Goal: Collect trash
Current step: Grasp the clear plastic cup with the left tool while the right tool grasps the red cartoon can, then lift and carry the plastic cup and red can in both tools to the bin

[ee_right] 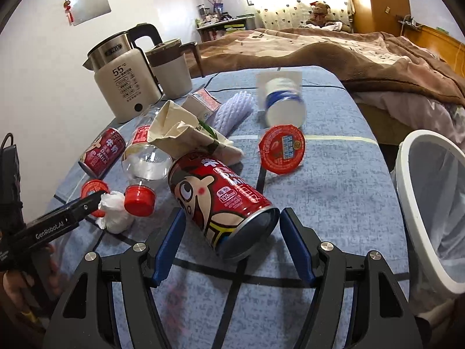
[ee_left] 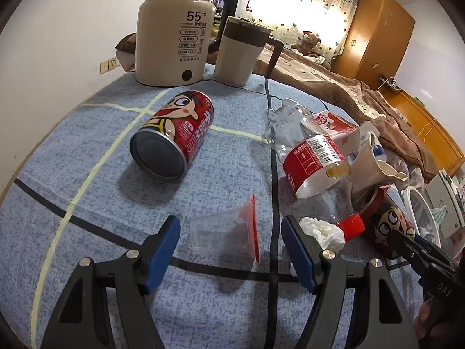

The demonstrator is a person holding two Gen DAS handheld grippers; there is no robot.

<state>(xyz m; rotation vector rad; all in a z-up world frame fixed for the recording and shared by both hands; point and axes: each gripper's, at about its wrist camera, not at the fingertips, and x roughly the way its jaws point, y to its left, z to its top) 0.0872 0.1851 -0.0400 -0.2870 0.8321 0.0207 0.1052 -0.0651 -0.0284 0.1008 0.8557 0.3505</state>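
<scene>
Trash lies on a blue cloth-covered table [ee_left: 87, 203]. My left gripper [ee_left: 231, 242] is open around a clear plastic cup with a red lid [ee_left: 226, 232] lying on its side. A red milk can [ee_left: 174, 136] lies beyond it. A clear bottle with a red label [ee_left: 308, 157] and red cap, a white tissue wad [ee_left: 322, 231] and a crumpled paper bag [ee_left: 375, 160] lie to the right. My right gripper [ee_right: 232, 240] is open around the end of a second red milk can [ee_right: 221, 200]. A red-lidded cup [ee_right: 282, 148] and a white-blue bottle [ee_right: 283, 101] lie further off.
A cream kettle [ee_left: 174, 35] and a cream mug [ee_left: 241, 52] stand at the table's far end, with a black cord [ee_left: 273, 174] running across. A white bin with a liner [ee_right: 433, 186] stands right of the table. A bed with a brown blanket [ee_right: 348, 55] lies behind.
</scene>
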